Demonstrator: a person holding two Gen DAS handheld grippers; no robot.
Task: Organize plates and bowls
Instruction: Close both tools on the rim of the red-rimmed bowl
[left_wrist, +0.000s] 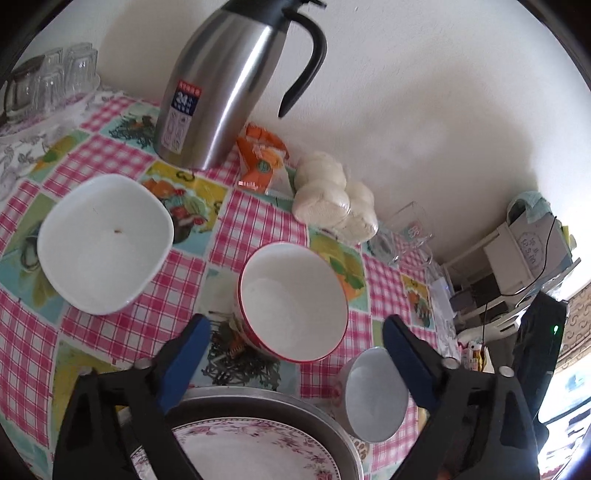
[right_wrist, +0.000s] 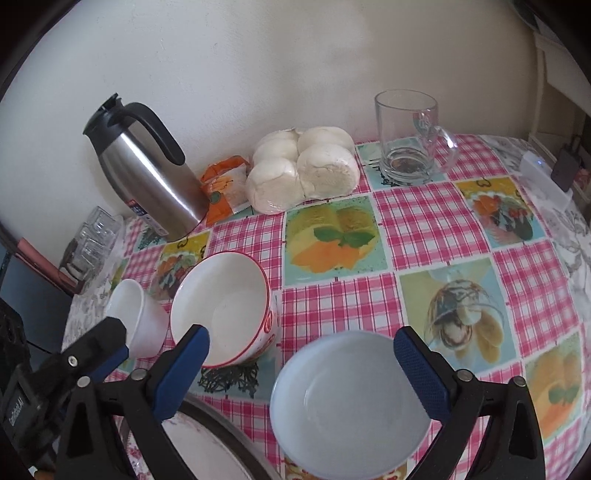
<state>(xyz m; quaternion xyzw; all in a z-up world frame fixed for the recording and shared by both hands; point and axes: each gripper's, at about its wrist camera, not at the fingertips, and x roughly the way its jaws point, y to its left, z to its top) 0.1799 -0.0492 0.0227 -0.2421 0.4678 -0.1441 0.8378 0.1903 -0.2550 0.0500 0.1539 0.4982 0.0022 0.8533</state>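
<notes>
Red-rimmed bowl (left_wrist: 293, 301) as the landmark, upright on the checked tablecloth (left_wrist: 258, 218). Left gripper (left_wrist: 295, 338) hovering just this side of it, jaws spread wide, nothing between the pads, no contact. To the bowl's left, apart from it: square white bowl (left_wrist: 105, 243). Near its right, closer to the camera: small white bowl (left_wrist: 375, 395), sitting between the wide-apart jaws of the right gripper (right_wrist: 301, 356), pads not visibly pressing. In front of the landmark: floral plate (left_wrist: 251, 452) on a metal tray (left_wrist: 332, 428). Behind it, by the wall: steel flask (left_wrist: 221, 88), orange packet (left_wrist: 260, 158), bagged buns (left_wrist: 332, 195), glass mug (right_wrist: 408, 136).
</notes>
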